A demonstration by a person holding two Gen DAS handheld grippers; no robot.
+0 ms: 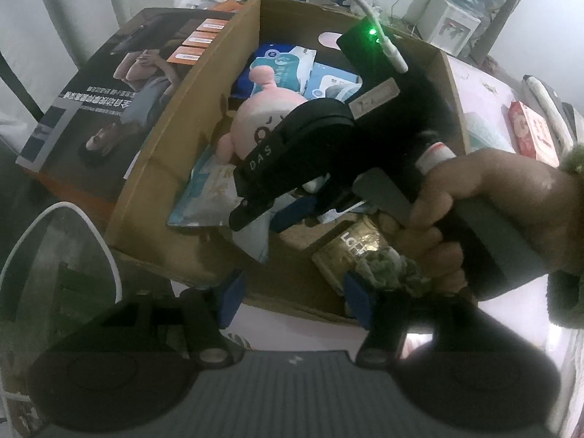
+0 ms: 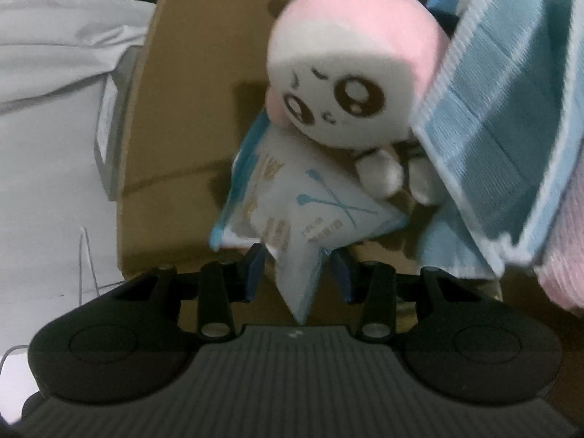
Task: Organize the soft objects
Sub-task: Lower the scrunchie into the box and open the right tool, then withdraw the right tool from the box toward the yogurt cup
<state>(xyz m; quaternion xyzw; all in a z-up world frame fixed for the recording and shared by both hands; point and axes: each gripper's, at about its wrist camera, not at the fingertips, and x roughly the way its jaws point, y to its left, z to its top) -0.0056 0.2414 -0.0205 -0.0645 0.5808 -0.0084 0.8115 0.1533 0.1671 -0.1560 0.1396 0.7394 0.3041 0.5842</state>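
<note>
A pink and white plush toy [image 1: 261, 120] lies in an open cardboard box [image 1: 171, 138]; it also shows in the right wrist view [image 2: 350, 73]. Under it lies a white and blue cotton-swab packet [image 2: 292, 215], also visible in the left wrist view [image 1: 210, 197]. My right gripper [image 2: 297, 270] reaches into the box [image 2: 175, 153], open, its blue fingers on either side of the packet's corner. From the left wrist view the right gripper [image 1: 277, 211] is over the box. My left gripper [image 1: 295, 292] is open and empty above the box's near wall.
Blue and white tissue packs [image 1: 292, 62] fill the box's far end. A blue checked cloth [image 2: 503, 109] hangs at the right. A gold packet [image 1: 350, 252] lies near the front. A printed carton [image 1: 109, 84] stands left of the box. A pink tabletop [image 1: 485, 98] holds a red box [image 1: 533, 131].
</note>
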